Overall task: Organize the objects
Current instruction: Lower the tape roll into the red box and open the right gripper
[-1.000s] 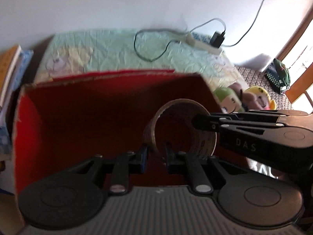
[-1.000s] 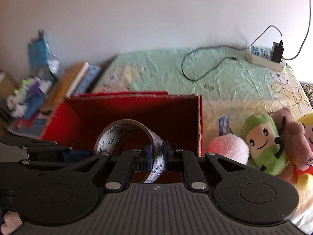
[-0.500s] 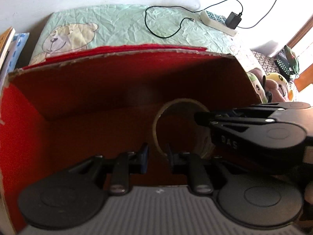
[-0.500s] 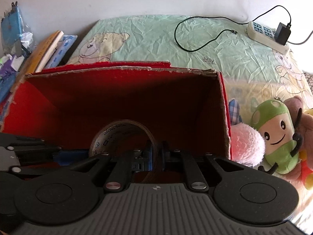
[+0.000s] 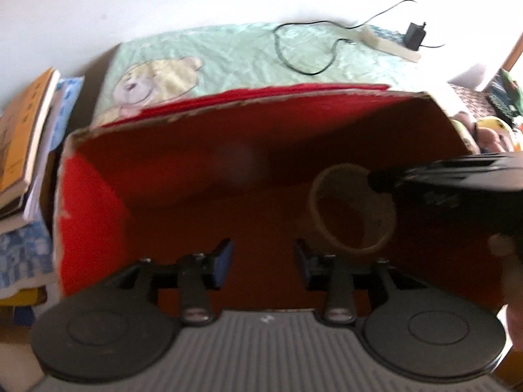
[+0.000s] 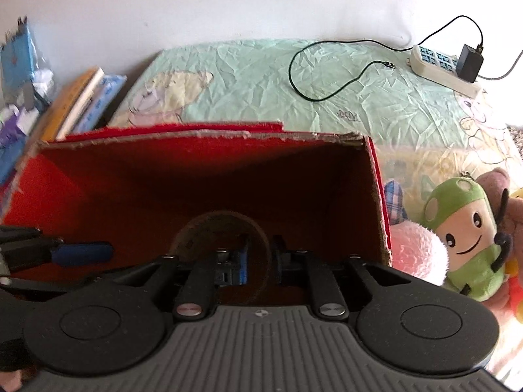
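A roll of tape (image 5: 353,209) stands on edge inside the red cardboard box (image 5: 94,196), toward its right side. My left gripper (image 5: 261,258) is open and empty, just left of the roll and apart from it. My right gripper (image 6: 260,254) reaches into the box (image 6: 376,196). Its fingers stand on either side of the roll's (image 6: 222,225) right wall with a small gap showing, so it looks open. The right gripper's body shows as a dark shape (image 5: 457,183) at the right of the left wrist view.
The box sits on a green sheet with a bear print (image 6: 261,75). Plush toys (image 6: 464,232) and a pink fluffy ball (image 6: 415,251) lie right of the box. Books (image 5: 23,130) are stacked at left. A power strip with cable (image 6: 441,68) lies at the back.
The roll went down into the box. My left gripper let go, opened wide and moved left of the roll. My right gripper's fingers have parted a little around the roll's wall.
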Action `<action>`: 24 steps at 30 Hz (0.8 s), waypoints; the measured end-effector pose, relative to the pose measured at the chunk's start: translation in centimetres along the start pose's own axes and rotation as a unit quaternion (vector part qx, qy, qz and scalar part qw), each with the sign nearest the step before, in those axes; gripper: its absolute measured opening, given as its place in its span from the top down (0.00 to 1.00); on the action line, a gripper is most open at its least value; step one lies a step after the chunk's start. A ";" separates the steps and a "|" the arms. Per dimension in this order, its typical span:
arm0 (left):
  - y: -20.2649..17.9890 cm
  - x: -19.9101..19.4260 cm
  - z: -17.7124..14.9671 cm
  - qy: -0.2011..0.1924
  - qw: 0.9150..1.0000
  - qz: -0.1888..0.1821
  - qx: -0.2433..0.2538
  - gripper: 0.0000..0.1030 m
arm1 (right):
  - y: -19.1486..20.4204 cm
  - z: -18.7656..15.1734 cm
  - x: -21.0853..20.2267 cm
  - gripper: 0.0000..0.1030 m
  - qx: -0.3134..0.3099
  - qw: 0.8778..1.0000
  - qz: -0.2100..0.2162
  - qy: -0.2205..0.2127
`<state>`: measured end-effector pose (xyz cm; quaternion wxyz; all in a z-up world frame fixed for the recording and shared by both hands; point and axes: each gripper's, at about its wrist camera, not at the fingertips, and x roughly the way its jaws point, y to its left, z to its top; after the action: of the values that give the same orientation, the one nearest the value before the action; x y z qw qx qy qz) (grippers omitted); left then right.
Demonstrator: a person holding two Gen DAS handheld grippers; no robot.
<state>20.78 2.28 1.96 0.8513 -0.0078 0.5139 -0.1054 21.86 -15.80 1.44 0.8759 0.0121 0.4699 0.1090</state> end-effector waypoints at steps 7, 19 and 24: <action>1.9 -0.1 -0.2 -0.010 0.997 0.023 -0.077 0.60 | -0.5 -0.5 -2.4 0.80 0.040 0.996 0.084 0.015; 2.5 -0.6 -0.3 -0.054 0.987 0.066 -0.134 0.50 | 3.4 -1.6 1.4 0.80 0.095 0.981 0.123 0.115; 2.2 -0.4 -0.4 -0.053 0.988 0.071 -0.127 0.50 | 3.5 -1.3 2.8 0.81 0.132 0.980 0.095 0.115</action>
<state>20.62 4.57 1.88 0.8750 -0.0851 0.4761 0.0224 21.68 -11.90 -1.13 0.7924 0.1593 0.5745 0.1294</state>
